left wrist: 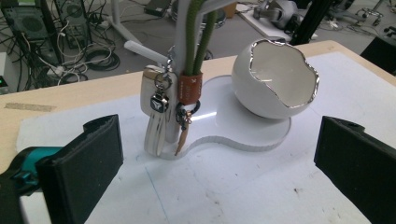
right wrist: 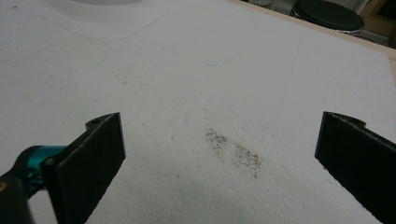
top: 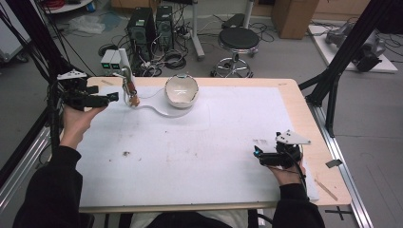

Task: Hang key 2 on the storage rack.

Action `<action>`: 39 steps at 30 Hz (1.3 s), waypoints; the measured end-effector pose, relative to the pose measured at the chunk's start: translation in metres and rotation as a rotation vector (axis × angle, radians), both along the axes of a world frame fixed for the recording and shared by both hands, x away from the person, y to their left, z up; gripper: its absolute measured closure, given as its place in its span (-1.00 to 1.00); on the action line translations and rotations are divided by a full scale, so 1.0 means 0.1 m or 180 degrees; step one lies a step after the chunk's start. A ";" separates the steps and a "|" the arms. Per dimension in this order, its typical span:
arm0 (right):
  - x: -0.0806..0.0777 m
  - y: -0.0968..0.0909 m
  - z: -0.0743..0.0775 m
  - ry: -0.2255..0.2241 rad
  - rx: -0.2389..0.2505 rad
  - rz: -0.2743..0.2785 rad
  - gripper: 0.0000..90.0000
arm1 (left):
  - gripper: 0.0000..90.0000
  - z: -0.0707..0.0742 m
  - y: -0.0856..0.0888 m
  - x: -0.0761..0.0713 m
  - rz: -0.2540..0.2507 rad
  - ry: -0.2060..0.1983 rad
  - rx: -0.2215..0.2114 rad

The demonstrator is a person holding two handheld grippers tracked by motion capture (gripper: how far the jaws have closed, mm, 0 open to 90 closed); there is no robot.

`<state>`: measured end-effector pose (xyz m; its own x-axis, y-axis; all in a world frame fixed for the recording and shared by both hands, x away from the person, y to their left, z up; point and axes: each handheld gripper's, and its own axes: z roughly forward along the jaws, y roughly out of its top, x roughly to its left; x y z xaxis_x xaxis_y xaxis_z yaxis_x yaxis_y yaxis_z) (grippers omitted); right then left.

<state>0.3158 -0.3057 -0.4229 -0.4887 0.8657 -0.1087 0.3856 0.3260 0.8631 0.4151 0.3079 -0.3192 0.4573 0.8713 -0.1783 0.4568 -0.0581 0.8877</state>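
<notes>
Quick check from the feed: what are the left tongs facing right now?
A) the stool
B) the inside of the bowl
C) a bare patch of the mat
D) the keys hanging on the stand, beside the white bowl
D: the left tongs stand open toward the hanging keys, with the white bowl beside them.

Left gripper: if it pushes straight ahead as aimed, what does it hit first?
Probably the key bunch hanging from the stand on the clear base; the white bowl sits right of that line. Depth unclear.

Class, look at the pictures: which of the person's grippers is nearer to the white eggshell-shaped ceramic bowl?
Left. The left gripper sits just to the side of the white eggshell-shaped ceramic bowl, open jaws facing it. The right gripper rests far off, near the table's front right.
</notes>
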 end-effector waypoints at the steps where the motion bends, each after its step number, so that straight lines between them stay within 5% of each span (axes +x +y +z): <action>1: 0.00 0.00 0.00 0.0000 0.0000 0.0000 -0.99 | -0.96 0.00 -0.01 -0.02 -0.0003 -0.0009 0.0025; 17: 0.00 0.01 -0.01 0.0026 -0.0021 -0.0003 -0.99 | -0.96 -0.24 -0.06 -0.22 -0.0059 0.0054 0.0228; 23: 0.01 0.00 -0.01 0.0033 -0.0025 0.0007 -0.99 | -0.96 -0.43 -0.09 -0.29 -0.0133 0.0174 0.0291; 35: 0.01 0.00 -0.01 0.0065 -0.0011 0.0011 -0.98 | -0.96 -0.57 -0.12 -0.47 -0.0168 0.0129 0.0404; 39: 0.01 0.00 -0.01 0.0086 0.0027 0.0004 -0.98 | -0.96 -0.64 -0.15 -0.56 -0.0212 0.0177 0.0556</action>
<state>0.3166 -0.3059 -0.4238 -0.4924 0.8659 -0.0879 0.4085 0.3191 0.8551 0.3595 0.2929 -0.3836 0.5086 0.8593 -0.0537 0.4950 -0.2408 0.8349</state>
